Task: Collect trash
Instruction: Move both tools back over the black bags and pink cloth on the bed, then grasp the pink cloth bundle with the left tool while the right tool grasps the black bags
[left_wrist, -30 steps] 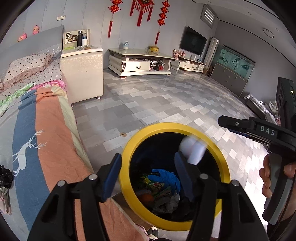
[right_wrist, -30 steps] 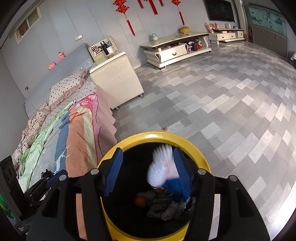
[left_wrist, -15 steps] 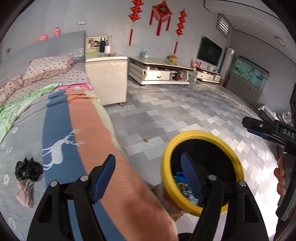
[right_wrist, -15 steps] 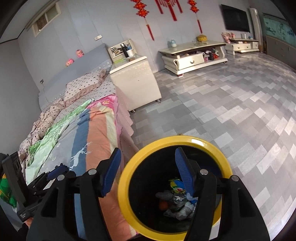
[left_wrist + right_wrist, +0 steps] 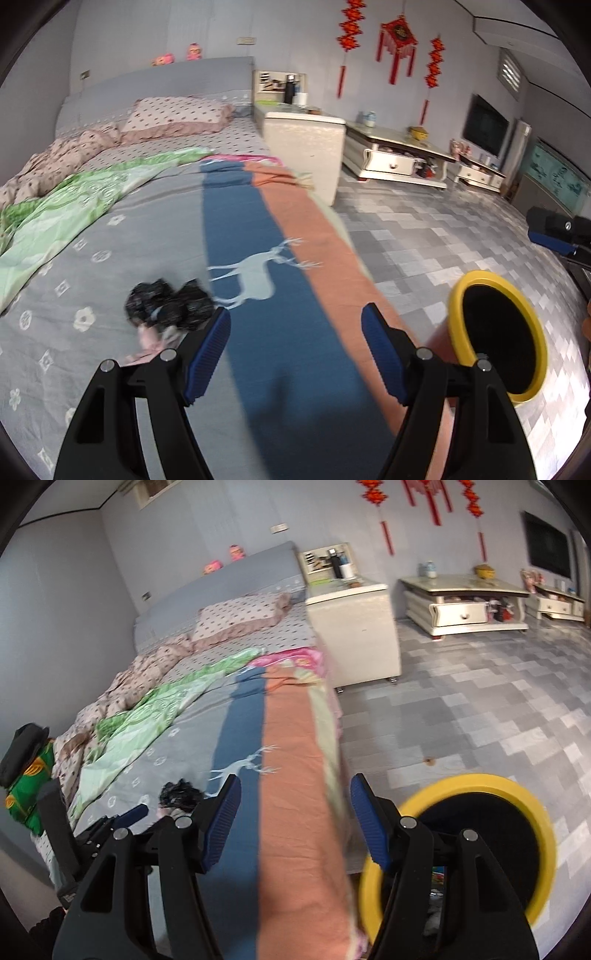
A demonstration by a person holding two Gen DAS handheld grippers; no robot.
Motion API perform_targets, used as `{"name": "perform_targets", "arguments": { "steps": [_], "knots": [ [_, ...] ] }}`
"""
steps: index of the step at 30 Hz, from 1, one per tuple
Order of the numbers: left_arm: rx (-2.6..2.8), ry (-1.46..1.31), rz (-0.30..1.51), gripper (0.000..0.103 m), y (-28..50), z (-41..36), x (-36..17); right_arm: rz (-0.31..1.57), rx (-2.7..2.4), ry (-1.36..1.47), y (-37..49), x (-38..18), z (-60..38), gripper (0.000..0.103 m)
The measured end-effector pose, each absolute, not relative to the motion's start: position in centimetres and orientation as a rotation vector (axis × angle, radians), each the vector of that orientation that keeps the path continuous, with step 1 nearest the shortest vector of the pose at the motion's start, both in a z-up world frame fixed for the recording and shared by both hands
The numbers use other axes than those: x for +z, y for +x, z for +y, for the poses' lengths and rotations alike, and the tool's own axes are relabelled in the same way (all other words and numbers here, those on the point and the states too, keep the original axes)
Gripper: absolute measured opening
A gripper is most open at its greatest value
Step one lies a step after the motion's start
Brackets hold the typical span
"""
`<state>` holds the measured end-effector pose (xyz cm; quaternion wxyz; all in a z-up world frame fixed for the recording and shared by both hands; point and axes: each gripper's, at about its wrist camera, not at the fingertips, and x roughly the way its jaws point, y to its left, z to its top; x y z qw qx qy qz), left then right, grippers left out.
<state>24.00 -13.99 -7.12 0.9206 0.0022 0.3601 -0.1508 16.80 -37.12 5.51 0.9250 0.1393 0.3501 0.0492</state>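
Crumpled black plastic bag [image 5: 170, 306], glossy and bunched, lying on the bed's grey cover [image 5: 110, 258] beside pink scrap [image 5: 151, 338]. Left tool [image 5: 295, 354] and right tool [image 5: 293, 825] both spread apart, empty. Yellow-rimmed bin [image 5: 498, 336] on floor beside bed.

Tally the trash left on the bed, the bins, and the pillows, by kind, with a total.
Crumpled black plastic bag on the bed: 1
Crumpled pinkish tissue paper beside the bag: 1
Yellow-rimmed round black trash bin on the floor: 1
Polka-dot pink pillow: 1
Total: 4
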Motion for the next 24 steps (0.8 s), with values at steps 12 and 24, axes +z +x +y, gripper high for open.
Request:
{"name": "perform_targets", "arguments": {
  "steps": [12,24],
  "knots": [
    [-0.131,-0.085,0.826,0.070,26.4,-4.1,-12.2,0.869,0.303,0.231,27.9,0.6,-22.7,0.058],
    [-0.098,-0.186,0.898,0.067,28.9,-0.7,-17.1,1.089,0.496,0.195,35.4,-8.0,-13.8,0.056]
  ]
}}
